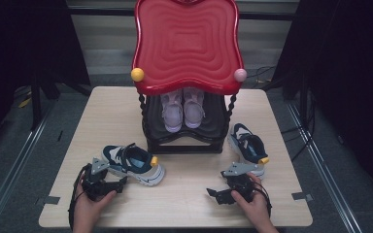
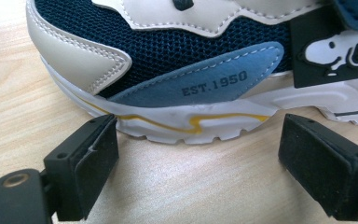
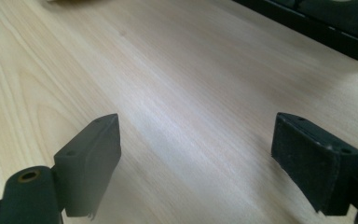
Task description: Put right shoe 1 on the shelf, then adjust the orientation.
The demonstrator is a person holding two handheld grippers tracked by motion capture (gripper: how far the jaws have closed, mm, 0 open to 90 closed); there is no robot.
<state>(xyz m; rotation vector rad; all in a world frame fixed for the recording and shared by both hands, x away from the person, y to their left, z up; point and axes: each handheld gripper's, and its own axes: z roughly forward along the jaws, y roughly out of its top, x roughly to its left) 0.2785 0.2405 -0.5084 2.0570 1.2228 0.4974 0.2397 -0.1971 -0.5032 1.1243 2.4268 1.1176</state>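
High view: two navy-and-cream sneakers lie on the counter (image 1: 184, 194) before a black shoe rack (image 1: 184, 141) with a red top shelf (image 1: 187, 43); a pink pair (image 1: 183, 110) already sits on the lower tier. The left sneaker (image 1: 133, 164) lies at about 8 o'clock from the rack, the right sneaker (image 1: 247, 148) at about 4 o'clock.

The left hand-held gripper (image 1: 121, 181) rests just beside the left sneaker, its jaws spread wide and empty; in the left gripper view the pads (image 2: 93, 163) stand level with the white sole (image 2: 186, 123), one near the toe end and one farther along. The right hand-held gripper (image 1: 212, 194) is also wide and empty, above bare counter and slightly apart from the right sneaker.

Likely risks:
- Closing at sole height may let the pads slide under or off the rounded sole edge, nudging the sneaker away rather than gripping it.
- Pinching along the sneaker's length gives poor purchase, so it may pivot and drop.
- A carried sneaker may strike the red shelf's low front edge or crowd the pink pair.
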